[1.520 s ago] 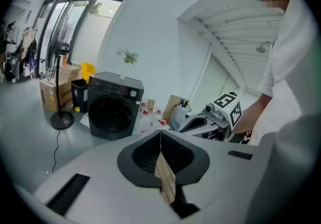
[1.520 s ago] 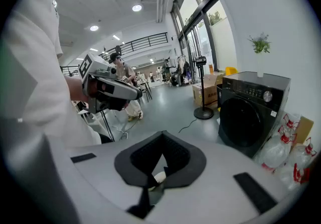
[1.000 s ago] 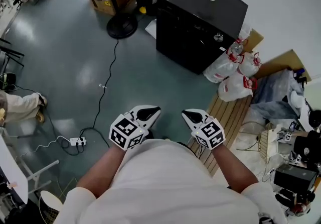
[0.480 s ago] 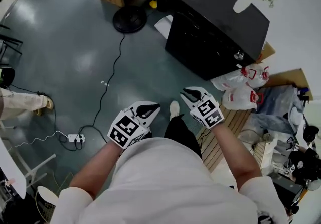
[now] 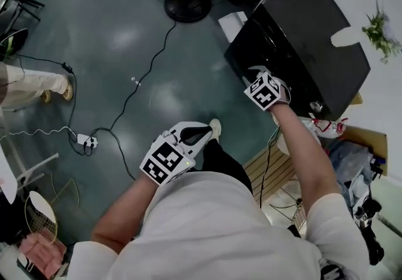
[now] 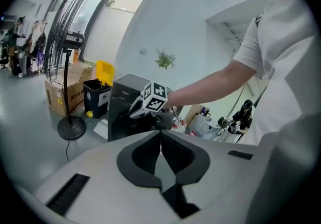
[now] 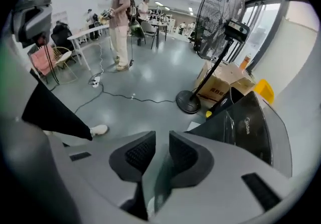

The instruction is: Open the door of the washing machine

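On the grey floor by the wall the black washing machine still looks shut, the right gripper, jaws just opened with nothing between them, is at its front, and the left gripper is closed and empty

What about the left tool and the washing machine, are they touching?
Apart. The head view shows floor between the left tool and the washing machine.

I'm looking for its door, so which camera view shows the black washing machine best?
The head view: it shows the whole washing machine from above, top and front. The left gripper view shows its front small and distant; the right gripper view shows only a close, cropped corner.
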`<state>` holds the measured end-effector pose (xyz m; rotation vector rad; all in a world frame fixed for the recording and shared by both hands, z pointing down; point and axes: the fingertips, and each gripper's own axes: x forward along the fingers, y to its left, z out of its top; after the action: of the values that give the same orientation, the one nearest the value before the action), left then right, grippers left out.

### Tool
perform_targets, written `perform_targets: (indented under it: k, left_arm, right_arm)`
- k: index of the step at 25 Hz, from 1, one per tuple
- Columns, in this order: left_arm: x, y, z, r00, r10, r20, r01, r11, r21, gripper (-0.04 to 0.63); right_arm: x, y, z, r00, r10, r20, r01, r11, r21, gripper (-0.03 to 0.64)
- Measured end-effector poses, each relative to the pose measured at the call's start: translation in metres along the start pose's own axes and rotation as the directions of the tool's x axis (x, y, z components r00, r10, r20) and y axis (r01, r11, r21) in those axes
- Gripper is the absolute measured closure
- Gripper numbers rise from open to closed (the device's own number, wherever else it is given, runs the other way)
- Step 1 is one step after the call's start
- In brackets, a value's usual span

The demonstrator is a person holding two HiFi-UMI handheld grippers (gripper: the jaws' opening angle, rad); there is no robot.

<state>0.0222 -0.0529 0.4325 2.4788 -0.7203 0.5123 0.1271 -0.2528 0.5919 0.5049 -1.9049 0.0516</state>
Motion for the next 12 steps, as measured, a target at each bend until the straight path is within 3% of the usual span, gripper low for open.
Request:
perform_targets:
  k: [6, 12]
  left_arm:
    - [0.022, 0.016, 0.006, 0.998, 0.063, 0.012, -0.062, 0.996, -0.067, 0.577]
    - [0.034, 0.027, -0.003, 0.994, 0.110, 0.018, -0.107, 0.985, -0.136, 0.577]
  right_arm:
    - [0.074, -0.067, -0.011, 0.991, -0.016, -0.131, 0.005, 0.997, -0.081, 0.502]
    - [0.134, -0.105, -0.018, 0.963, -0.062, -0.261, 0.015, 0.984, -0.178, 0.485]
